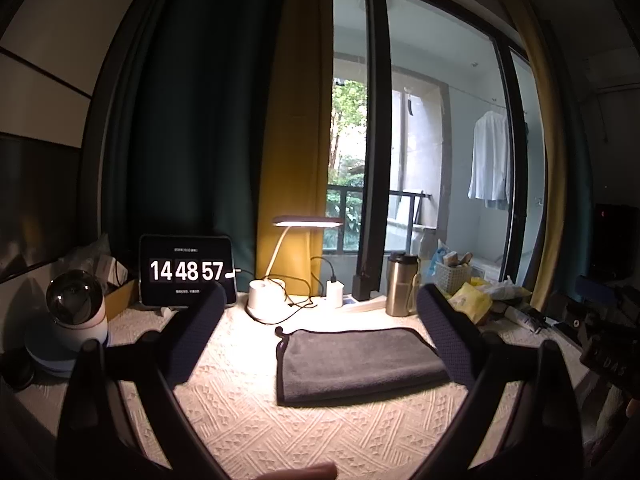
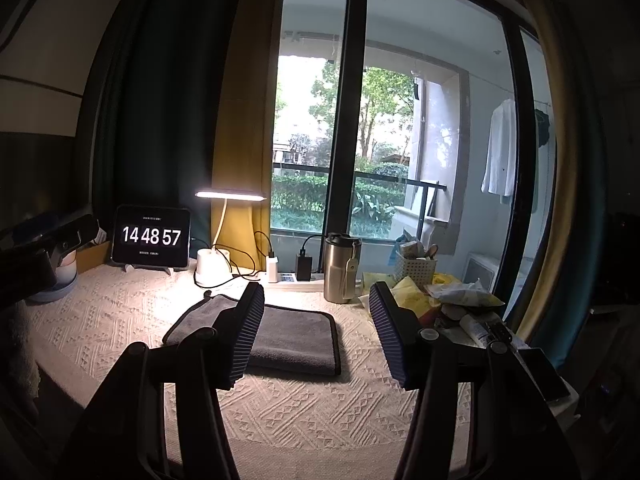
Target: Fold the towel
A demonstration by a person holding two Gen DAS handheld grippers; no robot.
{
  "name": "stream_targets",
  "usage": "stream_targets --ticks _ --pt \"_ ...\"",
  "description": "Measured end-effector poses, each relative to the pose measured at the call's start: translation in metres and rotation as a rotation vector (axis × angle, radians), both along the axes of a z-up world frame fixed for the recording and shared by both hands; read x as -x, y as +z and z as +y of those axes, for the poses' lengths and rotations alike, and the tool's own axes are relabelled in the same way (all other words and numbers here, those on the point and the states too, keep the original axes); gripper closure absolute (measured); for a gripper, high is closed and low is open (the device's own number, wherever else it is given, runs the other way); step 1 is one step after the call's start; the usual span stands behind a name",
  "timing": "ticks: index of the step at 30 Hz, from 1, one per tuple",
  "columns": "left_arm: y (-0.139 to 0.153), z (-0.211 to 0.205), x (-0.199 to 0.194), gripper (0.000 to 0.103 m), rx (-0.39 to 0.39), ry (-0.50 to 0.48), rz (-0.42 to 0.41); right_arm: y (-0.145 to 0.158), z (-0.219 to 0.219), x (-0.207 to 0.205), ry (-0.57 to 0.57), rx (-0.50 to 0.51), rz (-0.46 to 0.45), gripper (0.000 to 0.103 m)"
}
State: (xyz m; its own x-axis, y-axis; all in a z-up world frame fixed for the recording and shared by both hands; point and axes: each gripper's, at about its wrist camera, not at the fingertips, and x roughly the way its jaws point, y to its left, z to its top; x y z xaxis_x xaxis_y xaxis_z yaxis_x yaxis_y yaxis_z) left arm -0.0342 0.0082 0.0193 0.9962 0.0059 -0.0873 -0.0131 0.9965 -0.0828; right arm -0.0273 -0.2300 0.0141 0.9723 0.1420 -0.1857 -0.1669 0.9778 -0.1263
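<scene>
A dark grey towel (image 1: 356, 364) lies folded flat on the cream patterned tablecloth (image 1: 248, 420), with a small hanging loop at its far left corner. My left gripper (image 1: 320, 344) is open and empty, held above and in front of the towel. In the right wrist view the towel (image 2: 296, 336) lies partly behind my left finger. My right gripper (image 2: 316, 336) is open and empty, above the towel's near right part. Neither gripper touches the towel.
At the back stand a tablet clock (image 1: 186, 270), a lit desk lamp (image 1: 308, 222), a power strip with chargers (image 2: 288, 274), a steel tumbler (image 2: 340, 268), and a white basket (image 2: 414, 270). Yellow packets and clutter (image 2: 460, 300) lie at right. A round white device (image 1: 76, 312) stands at left.
</scene>
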Motion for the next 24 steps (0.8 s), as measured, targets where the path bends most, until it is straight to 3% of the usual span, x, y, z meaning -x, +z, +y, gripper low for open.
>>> stream_targets --ticks 24 --pt "-0.0003 -0.0014 0.0002 0.005 -0.002 -0.001 0.005 -0.0022 0.0000 -0.0009 0.004 -0.009 0.017 0.045"
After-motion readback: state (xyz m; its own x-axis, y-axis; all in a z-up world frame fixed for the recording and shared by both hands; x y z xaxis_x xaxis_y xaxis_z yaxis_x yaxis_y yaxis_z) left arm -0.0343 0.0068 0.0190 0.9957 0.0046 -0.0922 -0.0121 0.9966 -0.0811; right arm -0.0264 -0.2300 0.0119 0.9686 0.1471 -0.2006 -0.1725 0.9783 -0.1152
